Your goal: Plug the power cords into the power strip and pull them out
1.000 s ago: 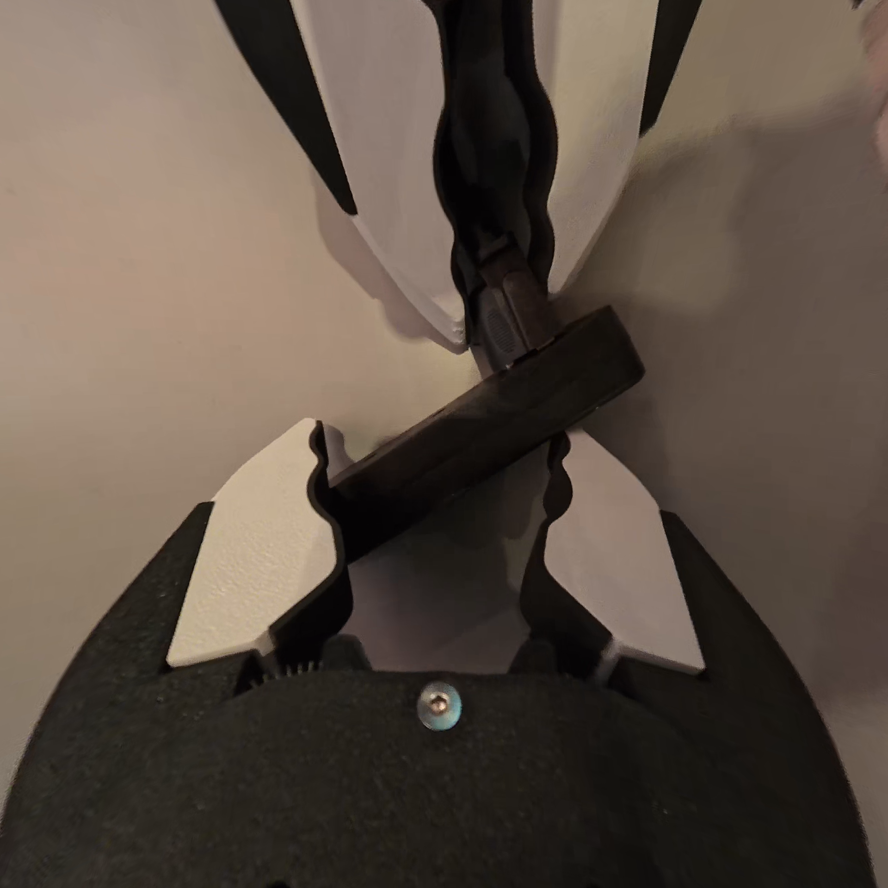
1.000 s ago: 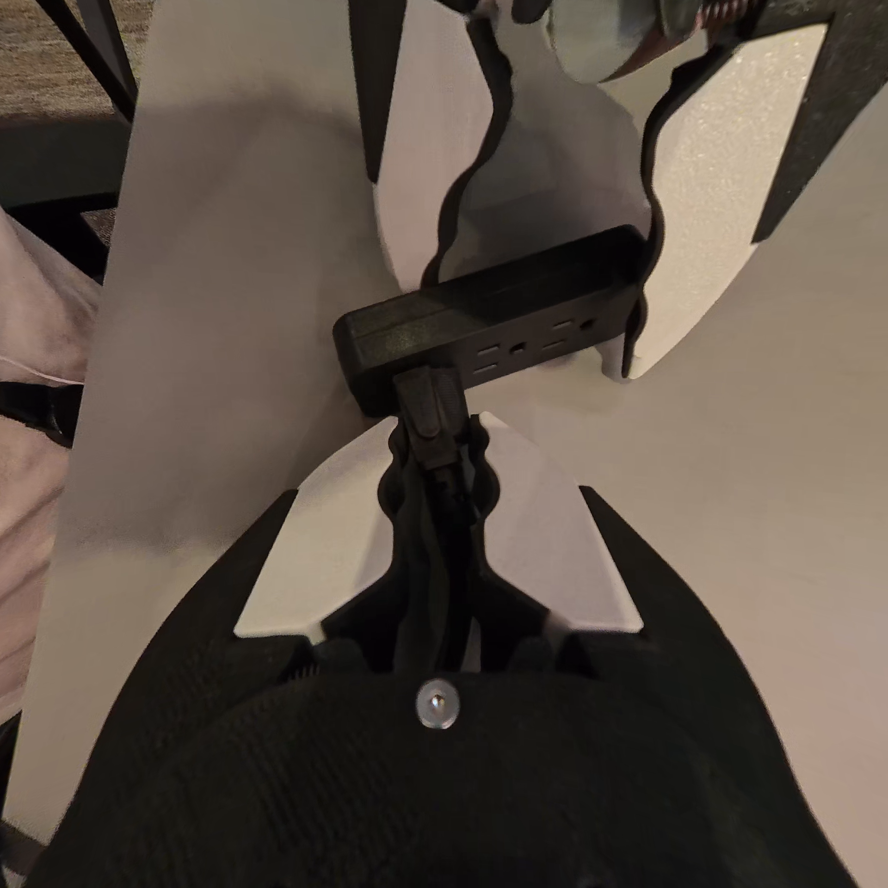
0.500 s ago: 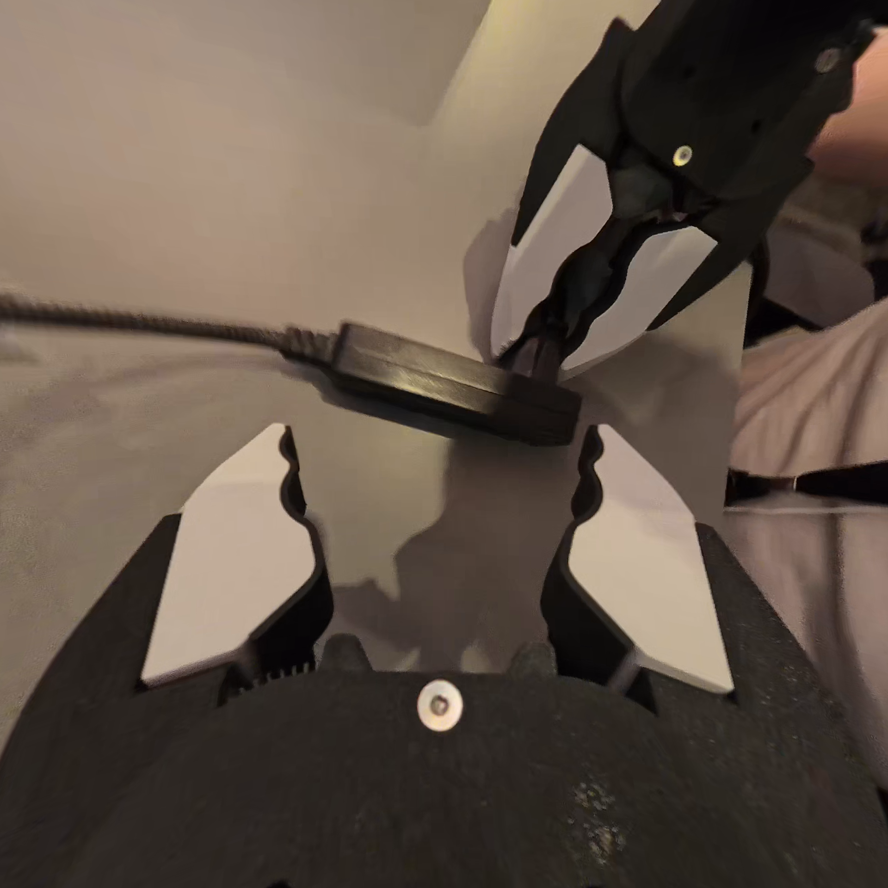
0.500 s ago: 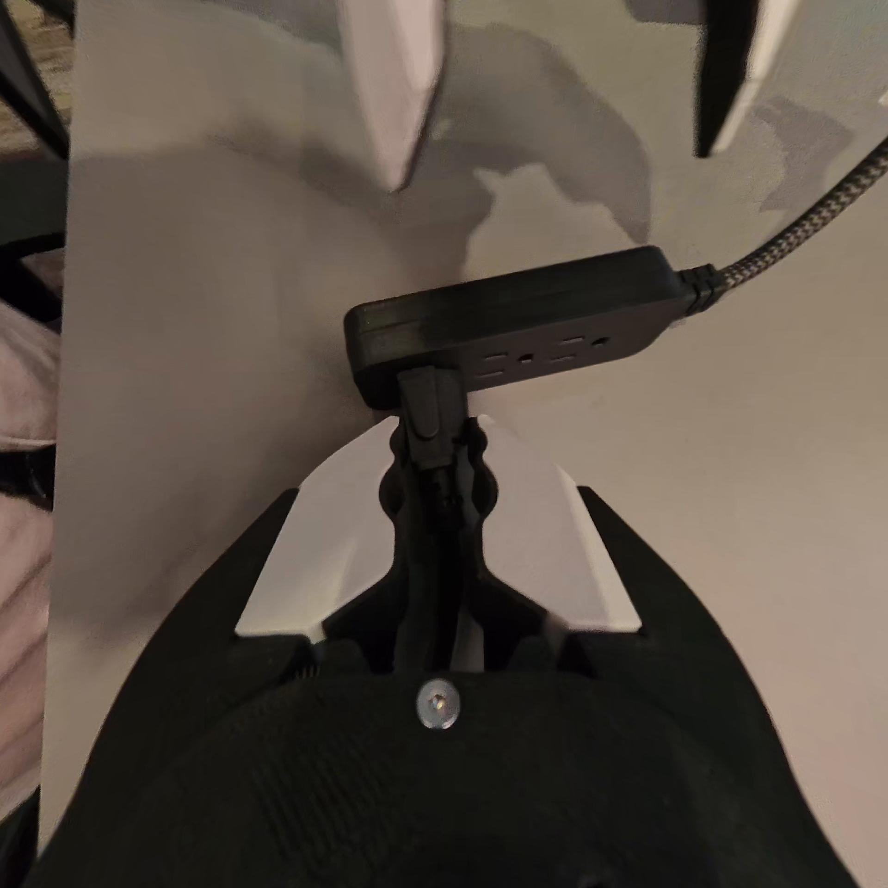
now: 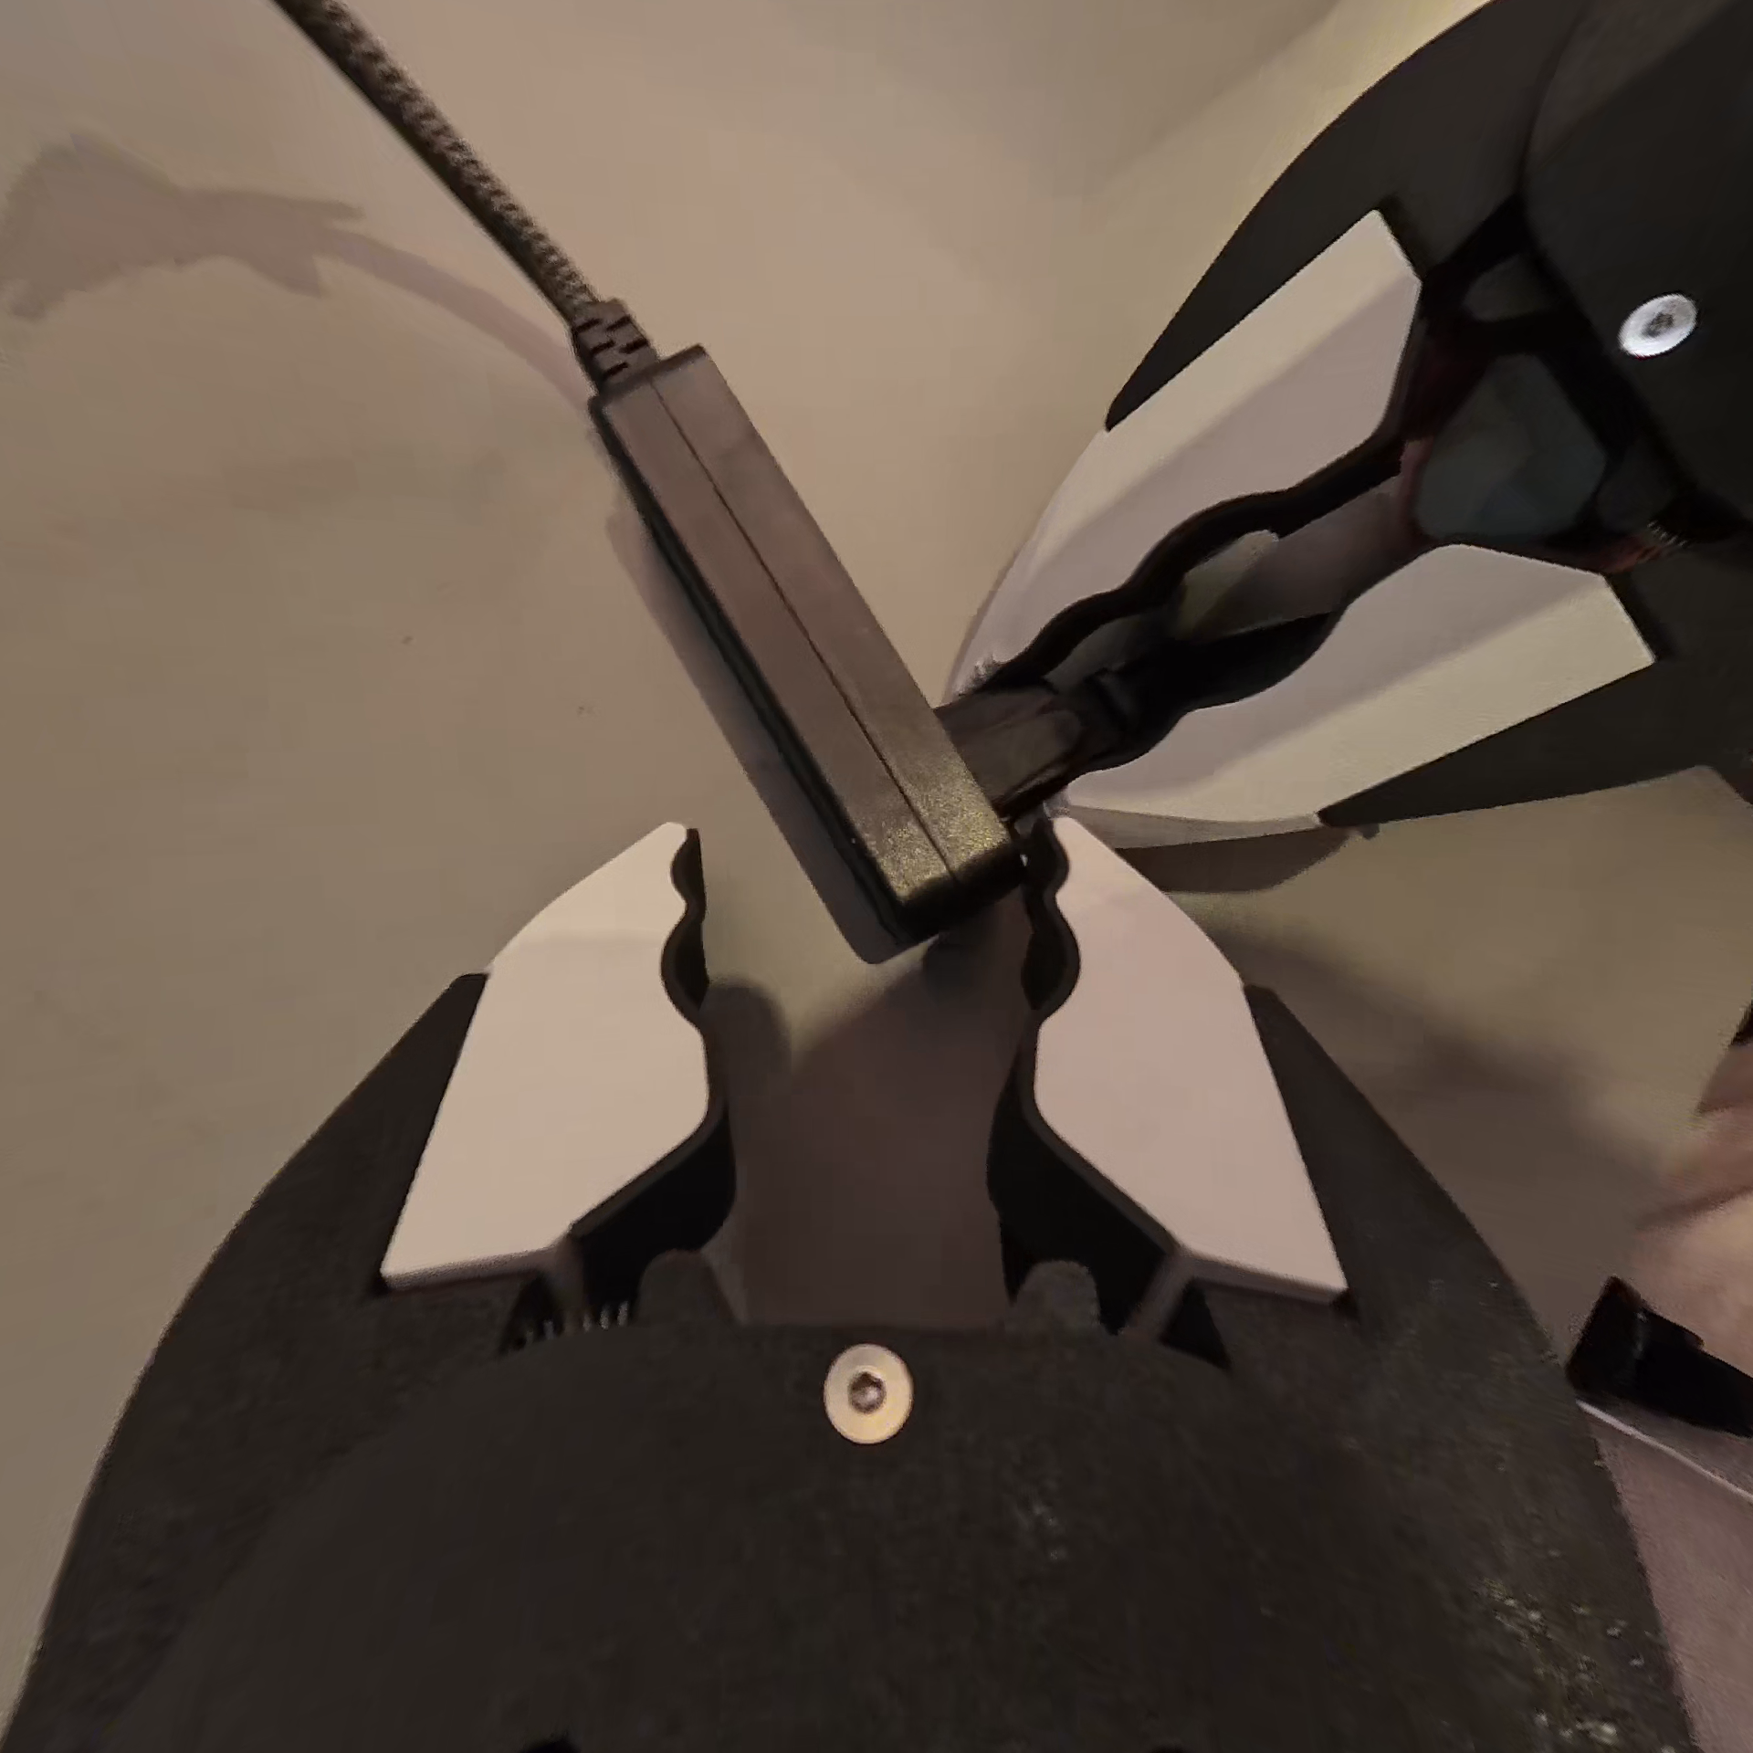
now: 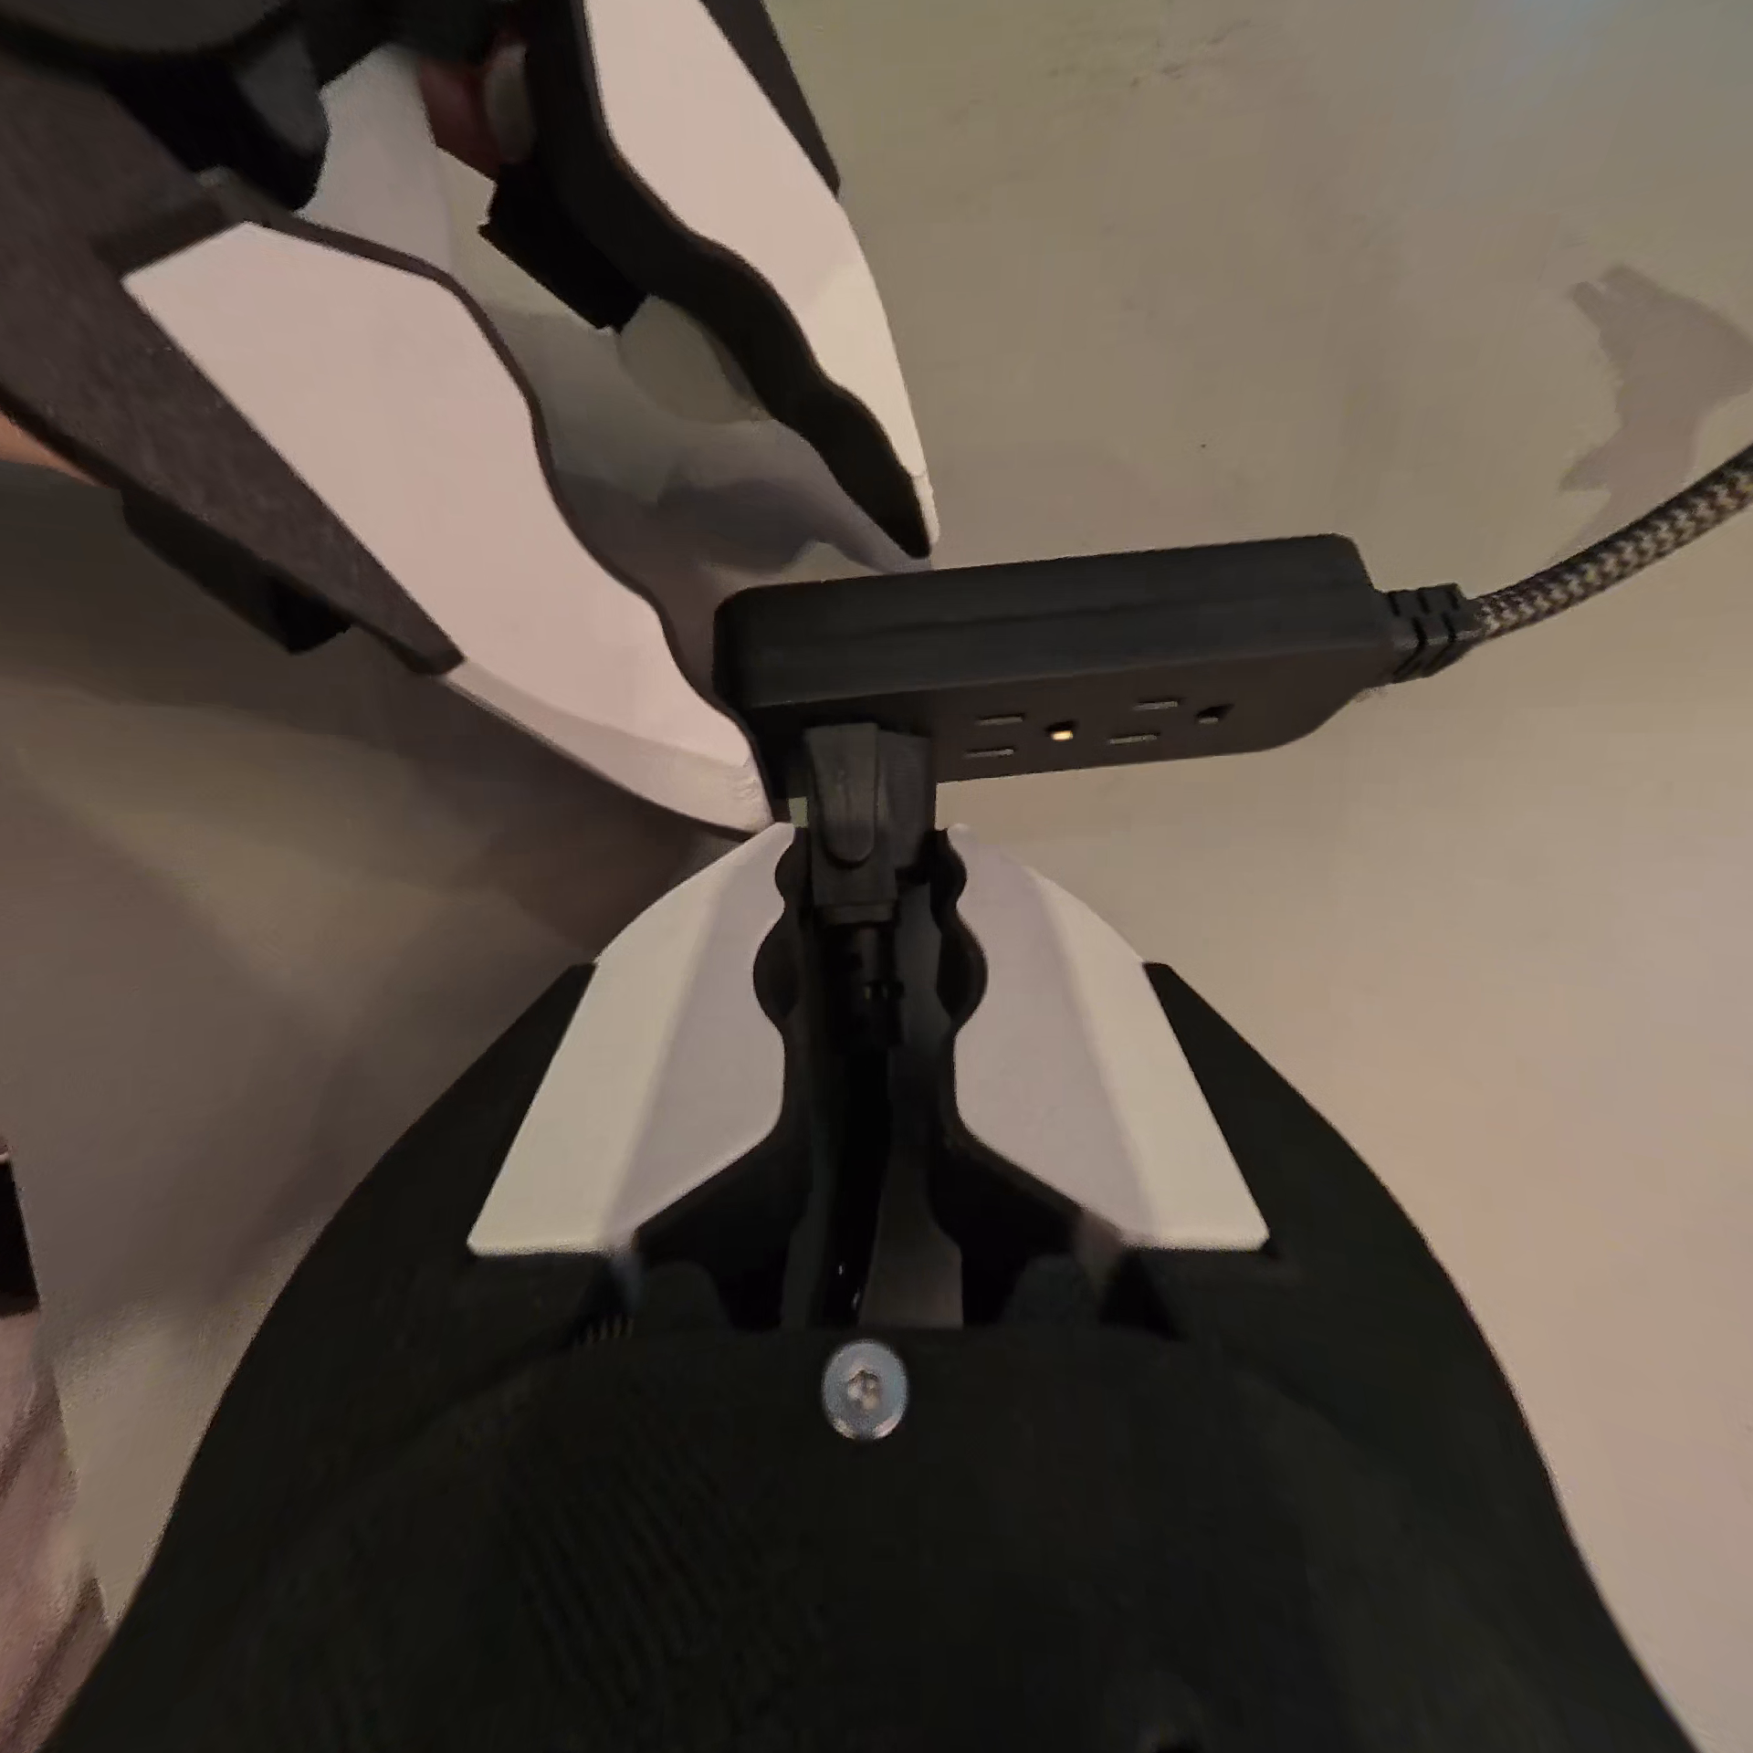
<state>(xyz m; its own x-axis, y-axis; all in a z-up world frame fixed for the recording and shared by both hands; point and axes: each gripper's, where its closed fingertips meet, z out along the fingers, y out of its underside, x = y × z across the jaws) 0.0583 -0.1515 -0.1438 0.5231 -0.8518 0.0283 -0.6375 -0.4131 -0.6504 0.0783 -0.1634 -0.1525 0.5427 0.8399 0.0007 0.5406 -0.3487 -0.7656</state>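
Observation:
A black power strip (image 5: 797, 645) lies on a pale table, with its braided cord (image 5: 493, 161) leading away. My left gripper (image 5: 863, 854) is open, and the strip's near end sits between its fingertips, close to the right one. My right gripper (image 6: 868, 844) is shut on a black plug (image 6: 854, 797) that sits in the end socket of the power strip (image 6: 1043, 645). The strip's other sockets (image 6: 1100, 735) are empty. The right gripper (image 5: 1024, 749) also shows at the upper right of the left wrist view. The left gripper (image 6: 835, 673) shows at the upper left of the right wrist view.
The pale table (image 6: 1328, 1043) stretches out to the right of the strip. The braided cord (image 6: 1613, 560) runs off to the right in the right wrist view. The table's edge (image 5: 1632, 1461) and a person's clothing lie at the lower right of the left wrist view.
My left gripper let go of the strip's body, drew back, and swung round to the plug end, open. My right gripper has stayed shut on the inserted plug.

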